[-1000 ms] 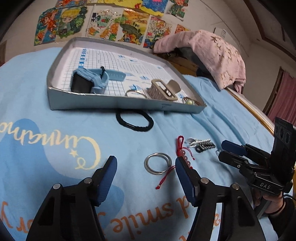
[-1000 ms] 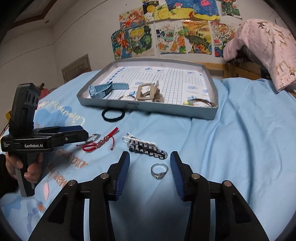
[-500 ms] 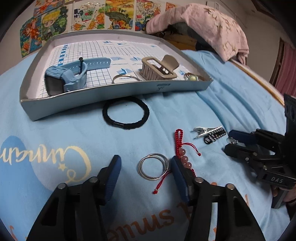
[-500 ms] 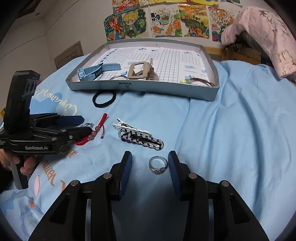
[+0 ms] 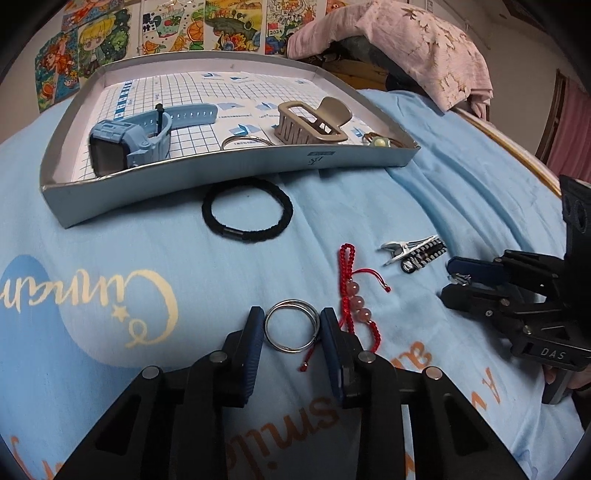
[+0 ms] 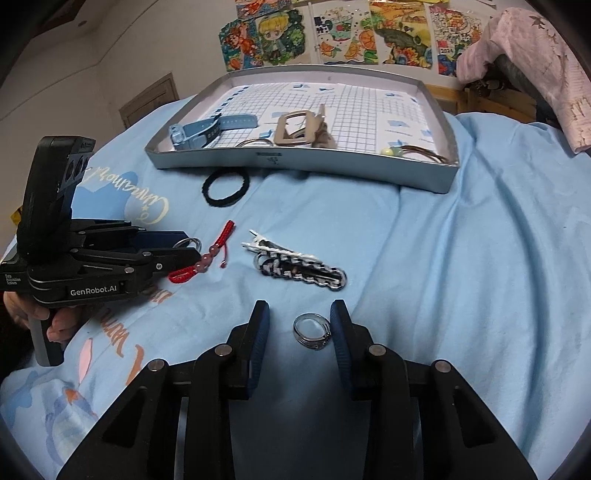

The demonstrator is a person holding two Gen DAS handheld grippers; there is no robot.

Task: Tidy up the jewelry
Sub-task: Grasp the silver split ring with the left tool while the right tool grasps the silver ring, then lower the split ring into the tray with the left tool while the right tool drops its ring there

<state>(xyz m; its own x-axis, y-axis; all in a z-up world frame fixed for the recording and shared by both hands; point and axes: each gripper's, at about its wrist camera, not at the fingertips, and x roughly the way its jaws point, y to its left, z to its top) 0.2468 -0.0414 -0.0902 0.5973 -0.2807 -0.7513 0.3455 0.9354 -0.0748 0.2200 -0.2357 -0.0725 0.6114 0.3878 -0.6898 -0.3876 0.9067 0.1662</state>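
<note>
My left gripper point(image 5: 291, 328) straddles a silver double ring point(image 5: 291, 330) lying on the blue bedsheet; both pads sit at the ring's sides, seemingly touching it. My right gripper point(image 6: 300, 328) is open around a small silver finger ring point(image 6: 312, 331), which lies near the right pad. A red beaded bracelet point(image 5: 352, 291) lies just right of the left gripper. A black-and-white hair clip point(image 6: 295, 264) and a black hair tie point(image 5: 247, 210) lie on the sheet. The grey tray point(image 5: 229, 173) holds a blue watch point(image 5: 133, 138), a beige claw clip point(image 5: 310, 123), a thin ring and a beaded band.
A pink cloth point(image 5: 417, 48) is draped over furniture behind the tray. Cartoon posters point(image 6: 332, 33) cover the back wall. The sheet is wrinkled to the right of the tray point(image 6: 498, 221). The right gripper also shows at the right of the left wrist view point(image 5: 454, 277).
Both grippers have moved down and forward onto their rings. The left jaws have narrowed to the silver double ring's sides. The right jaws have narrowed slightly around the small ring.
</note>
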